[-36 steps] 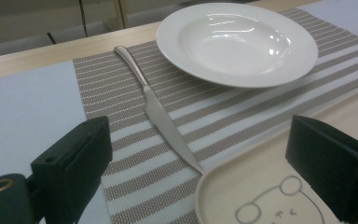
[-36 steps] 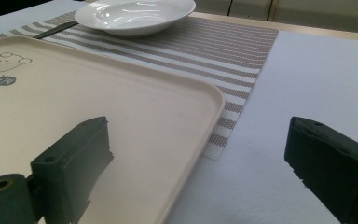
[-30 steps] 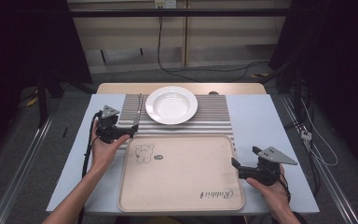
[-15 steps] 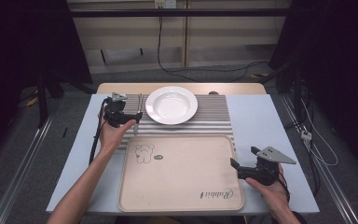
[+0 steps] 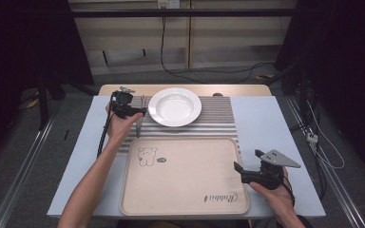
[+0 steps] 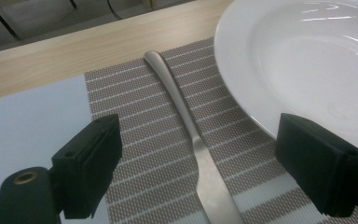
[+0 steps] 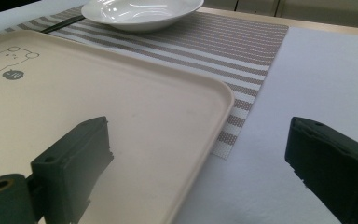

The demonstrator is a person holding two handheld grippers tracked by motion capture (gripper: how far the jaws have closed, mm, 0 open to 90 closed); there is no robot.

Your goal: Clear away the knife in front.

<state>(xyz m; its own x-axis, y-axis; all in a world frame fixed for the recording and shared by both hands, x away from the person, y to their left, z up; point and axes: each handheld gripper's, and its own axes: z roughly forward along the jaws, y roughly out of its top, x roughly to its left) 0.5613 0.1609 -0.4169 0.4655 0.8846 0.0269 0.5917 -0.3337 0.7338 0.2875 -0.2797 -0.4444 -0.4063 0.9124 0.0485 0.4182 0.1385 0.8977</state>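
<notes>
Left gripper [image 5: 140,112], jaws wide, straddles fork [image 6: 193,140] beside plate [image 5: 175,106], placemat's left edge. Right gripper [image 5: 241,170], jaws wide, at tray's [image 5: 185,199] right edge.

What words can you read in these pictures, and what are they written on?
"Rabbit": in cursive on the beige tray, near its front right corner; it reads upside down in the high view.
A small dark oval label beside the bear drawing on the tray holds some marks, but they are too small and blurred to read.
The white plate, striped placemat and fork carry no writing.
</notes>
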